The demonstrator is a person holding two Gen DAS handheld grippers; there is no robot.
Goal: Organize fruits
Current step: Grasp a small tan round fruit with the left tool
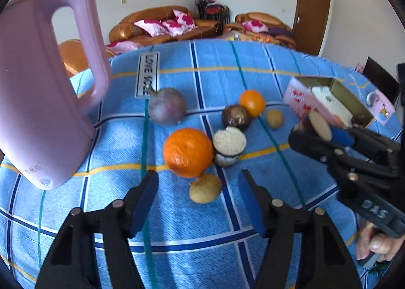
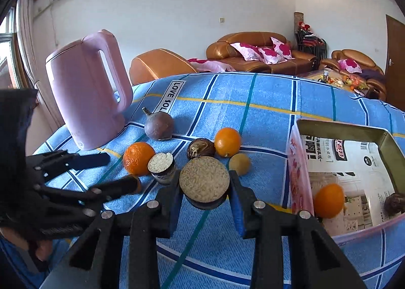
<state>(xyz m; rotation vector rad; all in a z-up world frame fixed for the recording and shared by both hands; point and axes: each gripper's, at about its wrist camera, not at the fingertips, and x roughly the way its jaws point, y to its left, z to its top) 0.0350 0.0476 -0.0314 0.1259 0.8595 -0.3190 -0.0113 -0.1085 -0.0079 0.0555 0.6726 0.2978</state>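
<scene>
Pink kettle (image 1: 43, 81) stands upright on the blue checked cloth of the worktop (image 1: 202, 66), far left of and beyond the left gripper (image 1: 200, 200), whose blue-padded fingers (image 1: 141, 203) are spread wide and hold nothing. Between and just ahead of these fingers lie a small yellow fruit (image 1: 205, 188) and, beyond it, a large orange (image 1: 187, 152); a purple round fruit with a stem (image 1: 167, 106) lies farther ahead, to the left. Right of the large orange sits a halved dark fruit with its pale cut face up (image 1: 229, 142), and beyond that a dark brown fruit (image 1: 236, 117), a smaller orange (image 1: 252, 103) and a second small yellow fruit (image 1: 274, 118). At far right, the right gripper (image 2: 204, 187) has its fingers closed on another halved dark fruit (image 2: 204, 179), cut face up, held above the cloth just left of the pink open box (image 2: 298, 170). Inside the box, right of these fingers, lie one orange (image 2: 328, 200) and a dark fruit (image 2: 395, 204) on printed paper.
</scene>
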